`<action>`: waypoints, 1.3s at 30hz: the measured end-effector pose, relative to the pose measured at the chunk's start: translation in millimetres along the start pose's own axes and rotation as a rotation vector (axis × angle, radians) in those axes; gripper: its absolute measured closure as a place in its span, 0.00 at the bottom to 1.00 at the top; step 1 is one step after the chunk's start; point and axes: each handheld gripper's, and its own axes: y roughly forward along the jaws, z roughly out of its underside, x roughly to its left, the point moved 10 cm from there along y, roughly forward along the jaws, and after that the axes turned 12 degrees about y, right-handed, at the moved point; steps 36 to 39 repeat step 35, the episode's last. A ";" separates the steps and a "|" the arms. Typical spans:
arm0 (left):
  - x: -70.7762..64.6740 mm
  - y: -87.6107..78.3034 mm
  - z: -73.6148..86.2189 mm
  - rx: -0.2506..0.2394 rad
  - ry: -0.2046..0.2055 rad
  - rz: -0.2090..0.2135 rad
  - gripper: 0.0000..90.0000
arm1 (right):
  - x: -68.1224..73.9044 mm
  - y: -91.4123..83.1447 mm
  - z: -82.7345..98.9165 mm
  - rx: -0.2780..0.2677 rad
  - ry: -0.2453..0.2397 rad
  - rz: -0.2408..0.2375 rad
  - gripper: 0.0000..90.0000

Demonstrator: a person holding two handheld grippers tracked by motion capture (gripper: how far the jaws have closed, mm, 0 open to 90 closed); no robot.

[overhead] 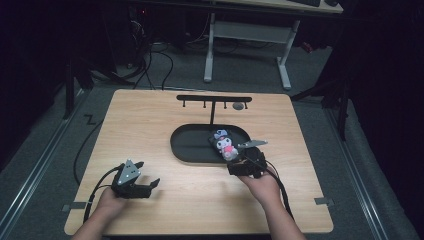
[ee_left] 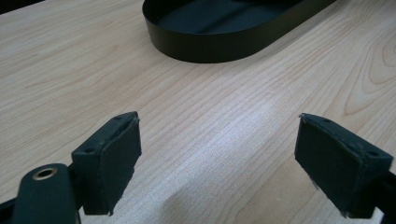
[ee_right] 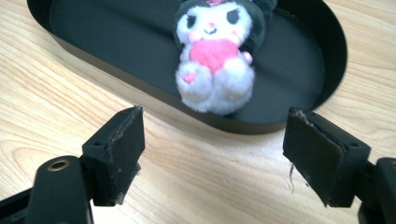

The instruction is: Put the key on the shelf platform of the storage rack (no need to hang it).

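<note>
A small plush toy (overhead: 224,143) (ee_right: 215,60) with a white face, black hood and pink heart lies in the black oval tray (overhead: 187,145) (ee_right: 299,51), close to its right end. My right gripper (overhead: 243,161) (ee_right: 212,154) stands open just in front of the tray's rim, jaws wide apart, nothing between them; the toy lies beyond the pads, untouched. My left gripper (overhead: 147,180) (ee_left: 217,163) rests open over bare wood at the front left, with the tray (ee_left: 205,46) farther ahead of it.
A black T-shaped rack (overhead: 214,99) with small hooks stands at the far side of the tray. The wooden table (overhead: 150,125) has free room left of the tray and along the front. White desk legs (overhead: 209,50) stand on the floor beyond.
</note>
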 end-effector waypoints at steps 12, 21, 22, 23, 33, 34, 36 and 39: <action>-0.2 0.1 0.3 0.003 0.005 -0.001 0.17 | -11.0 -9.8 39.8 -0.119 0.040 -0.022 0.17; -0.3 0.1 0.3 0.004 0.006 -0.003 0.17 | -8.8 -11.9 70.2 -0.181 0.028 -0.017 0.16; -0.2 0.1 0.3 0.003 0.006 -0.004 0.17 | -8.6 -13.2 72.9 -0.186 0.022 -0.017 0.16; -0.2 0.0 0.0 0.001 0.006 -0.003 0.17 | -9.2 -14.7 76.0 -0.181 0.017 -0.011 0.16; 0.1 0.4 -0.6 -0.002 0.004 -0.003 0.17 | -20.8 -20.4 82.2 -0.204 0.046 0.011 0.16; 0.2 0.4 -0.7 -0.002 0.002 -0.003 0.17 | -20.6 -19.9 82.5 -0.201 0.041 0.012 0.16; 0.4 0.4 -0.7 -0.003 0.001 -0.003 0.17 | -20.0 -19.5 83.1 -0.198 0.039 0.015 0.16; 0.4 0.4 -0.7 -0.003 0.001 -0.003 0.17 | -20.0 -19.5 83.1 -0.198 0.039 0.015 0.16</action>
